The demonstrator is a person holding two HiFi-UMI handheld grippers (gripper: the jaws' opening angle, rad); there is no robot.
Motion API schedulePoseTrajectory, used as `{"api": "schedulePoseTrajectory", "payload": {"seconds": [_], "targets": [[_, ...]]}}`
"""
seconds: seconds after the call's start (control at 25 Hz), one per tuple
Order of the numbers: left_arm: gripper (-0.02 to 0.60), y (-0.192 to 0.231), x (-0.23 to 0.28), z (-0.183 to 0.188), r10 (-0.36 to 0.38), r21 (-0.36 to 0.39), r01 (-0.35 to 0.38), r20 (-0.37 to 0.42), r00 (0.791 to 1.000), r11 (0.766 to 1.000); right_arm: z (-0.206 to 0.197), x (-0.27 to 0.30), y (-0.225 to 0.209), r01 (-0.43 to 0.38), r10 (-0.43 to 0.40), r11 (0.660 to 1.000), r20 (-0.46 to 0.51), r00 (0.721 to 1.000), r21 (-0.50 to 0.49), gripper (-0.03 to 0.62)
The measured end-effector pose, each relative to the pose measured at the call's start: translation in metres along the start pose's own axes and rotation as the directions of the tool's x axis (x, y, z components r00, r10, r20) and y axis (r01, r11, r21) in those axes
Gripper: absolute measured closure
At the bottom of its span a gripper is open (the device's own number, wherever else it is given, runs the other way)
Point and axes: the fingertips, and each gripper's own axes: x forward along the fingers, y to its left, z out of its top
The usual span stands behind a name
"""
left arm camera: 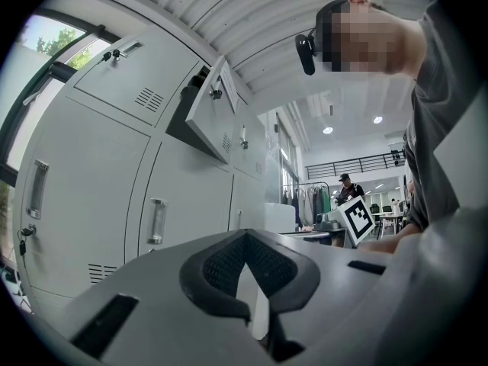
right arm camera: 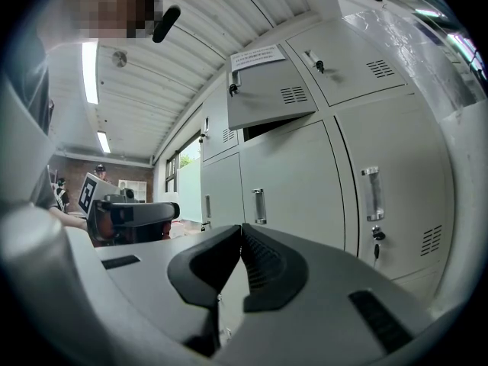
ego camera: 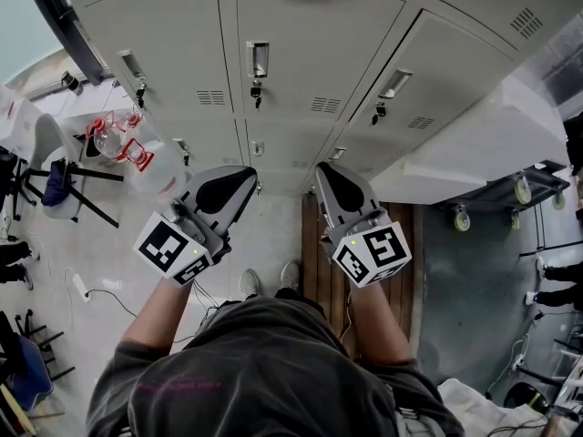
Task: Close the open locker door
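Grey lockers [ego camera: 301, 71] fill the wall ahead. One upper locker door [left arm camera: 213, 109] stands ajar, swung out from the row; the right gripper view shows the same door [right arm camera: 267, 97] with a paper notice on it. In the head view a pale slab [ego camera: 483, 144] juts out from the lockers at right, probably this door. My left gripper [ego camera: 246, 173] and right gripper [ego camera: 321, 169] are held side by side at waist height, short of the lockers and below the door. Both are shut with nothing between the jaws [left arm camera: 245, 235] [right arm camera: 241, 227].
A clear jug with red handles [ego camera: 118, 144] and a chair [ego camera: 55, 167] stand at the left. A wooden board [ego camera: 401, 289] lies on the floor under my right arm. A wheeled cart [ego camera: 510, 194] stands at the right. A person [left arm camera: 349, 189] stands far back.
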Motion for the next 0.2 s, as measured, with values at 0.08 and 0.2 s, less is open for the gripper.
{"api": "schedulePoseTrajectory", "payload": {"seconds": [0.08,0.2], "targets": [[0.566,0.001,-0.0001,-0.0001,0.001,0.0,-0.001,0.0,1.0,1.0,0.0001,0.0006,-0.0004,0.0,0.0,1.0,0.0,1.0,0.001,0.572],[0.566,0.0024,-0.0001,-0.0003,0.003,-0.001,-0.003,0.0,1.0,1.0,0.0,0.0013,-0.0014,-0.001,0.001,1.0,0.001,1.0,0.002,0.572]]}}
